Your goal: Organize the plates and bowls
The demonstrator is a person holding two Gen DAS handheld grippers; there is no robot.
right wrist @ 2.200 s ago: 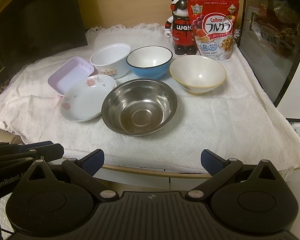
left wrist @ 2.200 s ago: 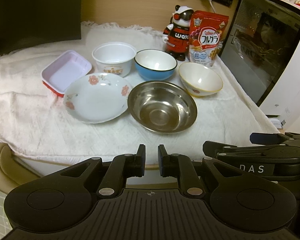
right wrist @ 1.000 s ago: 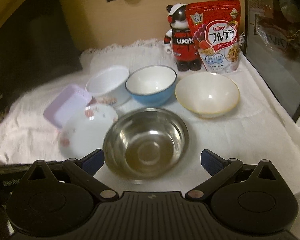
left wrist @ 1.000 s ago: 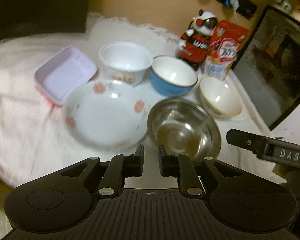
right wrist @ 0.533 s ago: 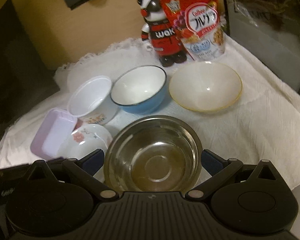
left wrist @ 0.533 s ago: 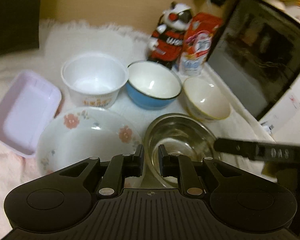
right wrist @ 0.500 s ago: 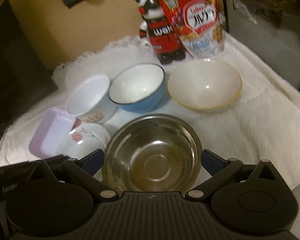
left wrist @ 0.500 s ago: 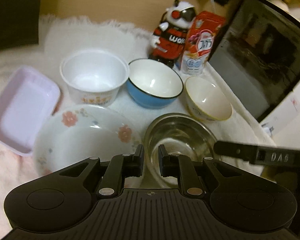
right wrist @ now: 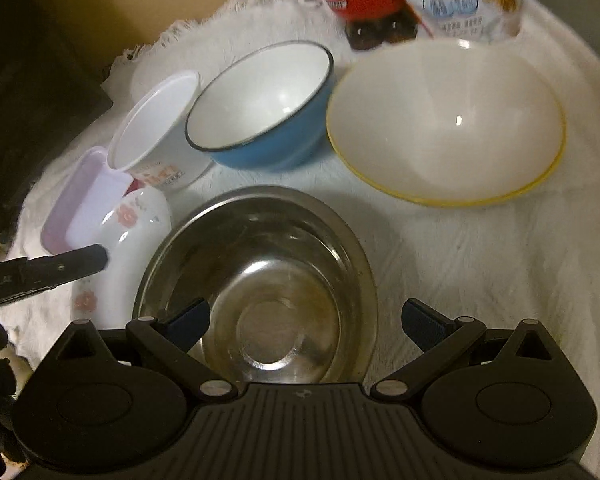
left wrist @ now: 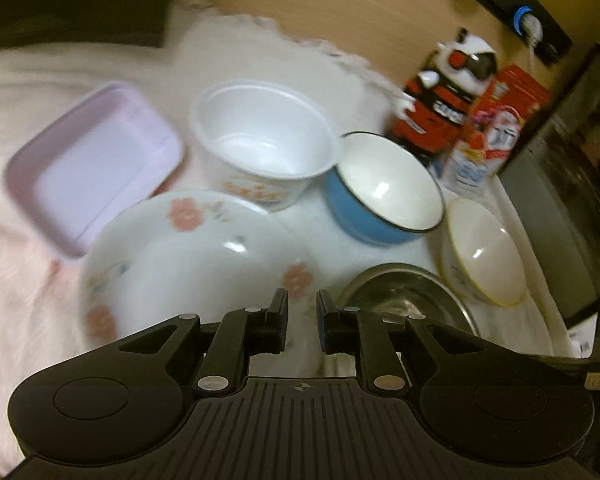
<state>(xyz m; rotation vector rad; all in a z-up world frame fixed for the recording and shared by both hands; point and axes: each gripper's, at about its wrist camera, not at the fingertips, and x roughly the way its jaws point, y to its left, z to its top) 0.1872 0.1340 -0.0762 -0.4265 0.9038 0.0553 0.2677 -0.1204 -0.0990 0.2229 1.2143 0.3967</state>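
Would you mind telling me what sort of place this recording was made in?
Probably a home kitchen or dining corner: bowls such as the steel bowl on a white cloth, a cereal bag, and a dark-doored appliance.

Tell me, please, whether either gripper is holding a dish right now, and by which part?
Nothing is held. The left gripper is shut on nothing, above the plate; the right gripper has its jaws wide apart over the steel bowl, not touching it.

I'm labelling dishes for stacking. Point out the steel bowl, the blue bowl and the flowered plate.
steel bowl (right wrist: 268, 292), right wrist view, inner bottom.
blue bowl (right wrist: 260, 96), right wrist view, white inside.
flowered plate (left wrist: 188, 264), left wrist view, centre.
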